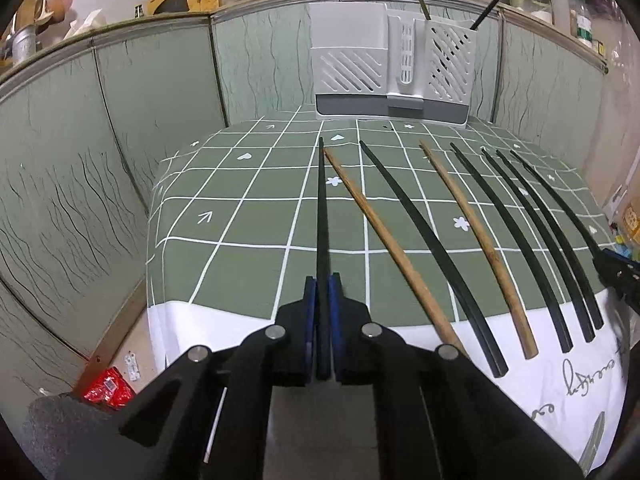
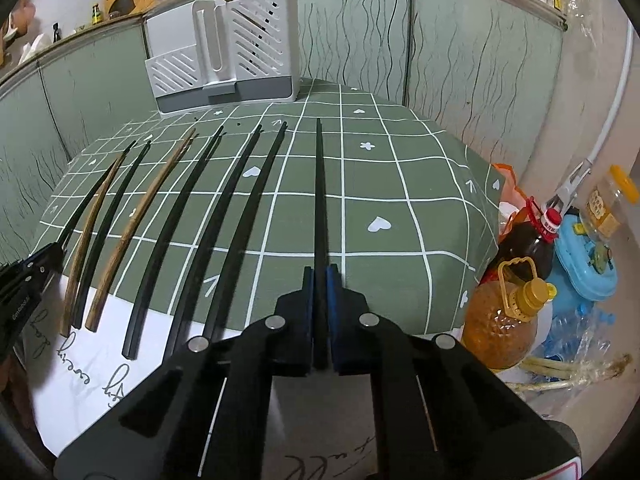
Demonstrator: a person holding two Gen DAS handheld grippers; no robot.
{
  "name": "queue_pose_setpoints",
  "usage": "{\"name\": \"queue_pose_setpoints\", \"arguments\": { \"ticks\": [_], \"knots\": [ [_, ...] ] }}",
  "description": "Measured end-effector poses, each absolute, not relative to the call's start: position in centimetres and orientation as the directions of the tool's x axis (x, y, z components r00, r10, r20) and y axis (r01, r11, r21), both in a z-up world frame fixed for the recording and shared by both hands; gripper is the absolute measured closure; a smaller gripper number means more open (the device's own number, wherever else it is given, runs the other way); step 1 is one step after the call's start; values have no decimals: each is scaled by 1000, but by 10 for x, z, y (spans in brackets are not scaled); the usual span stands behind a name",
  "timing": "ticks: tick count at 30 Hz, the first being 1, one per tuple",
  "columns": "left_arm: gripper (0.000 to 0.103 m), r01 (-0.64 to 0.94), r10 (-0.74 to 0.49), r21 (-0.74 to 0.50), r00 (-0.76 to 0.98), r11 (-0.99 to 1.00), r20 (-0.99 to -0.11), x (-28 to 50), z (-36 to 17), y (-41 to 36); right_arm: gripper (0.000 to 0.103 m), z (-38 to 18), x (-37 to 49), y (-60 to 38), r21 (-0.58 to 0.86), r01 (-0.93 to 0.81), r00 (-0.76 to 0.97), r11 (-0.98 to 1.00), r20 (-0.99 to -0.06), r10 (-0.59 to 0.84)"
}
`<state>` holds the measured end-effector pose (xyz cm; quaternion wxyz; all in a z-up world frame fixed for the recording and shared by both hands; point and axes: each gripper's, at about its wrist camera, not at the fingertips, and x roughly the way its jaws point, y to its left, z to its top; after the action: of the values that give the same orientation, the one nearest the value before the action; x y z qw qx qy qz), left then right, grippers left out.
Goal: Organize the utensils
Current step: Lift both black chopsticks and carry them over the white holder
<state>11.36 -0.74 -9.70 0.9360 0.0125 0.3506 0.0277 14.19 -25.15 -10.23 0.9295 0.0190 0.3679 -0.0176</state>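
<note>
Several chopsticks lie in a row on the green checked tablecloth (image 1: 240, 216), black ones and two wooden ones (image 1: 380, 248) (image 1: 476, 240). My left gripper (image 1: 322, 280) is shut on the leftmost black chopstick (image 1: 322, 200), which points away toward the white utensil holder (image 1: 390, 64). In the right wrist view my right gripper (image 2: 319, 276) is shut on the rightmost black chopstick (image 2: 320, 184); the others (image 2: 224, 216) lie to its left. The holder (image 2: 224, 48) stands at the table's far edge with two sticks in it. Each gripper shows at the edge of the other's view (image 1: 618, 268) (image 2: 28, 276).
Green panelled walls (image 1: 100, 140) close in the table at the back and left. Beside the table's right edge stand oil bottles (image 2: 504, 320), a dark bottle (image 2: 528, 236) and a blue plastic item (image 2: 584, 252). A red packet (image 1: 108, 388) lies on the floor at left.
</note>
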Motion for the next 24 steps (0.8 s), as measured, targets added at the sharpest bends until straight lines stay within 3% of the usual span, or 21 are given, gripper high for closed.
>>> {"name": "queue_pose_setpoints", "arguments": {
  "ticks": [24],
  "knots": [
    [95, 1, -7, -10, 780, 1000, -626, 104, -40, 28, 97, -42, 130, -269, 60, -13, 762, 998, -646, 49]
  ]
}}
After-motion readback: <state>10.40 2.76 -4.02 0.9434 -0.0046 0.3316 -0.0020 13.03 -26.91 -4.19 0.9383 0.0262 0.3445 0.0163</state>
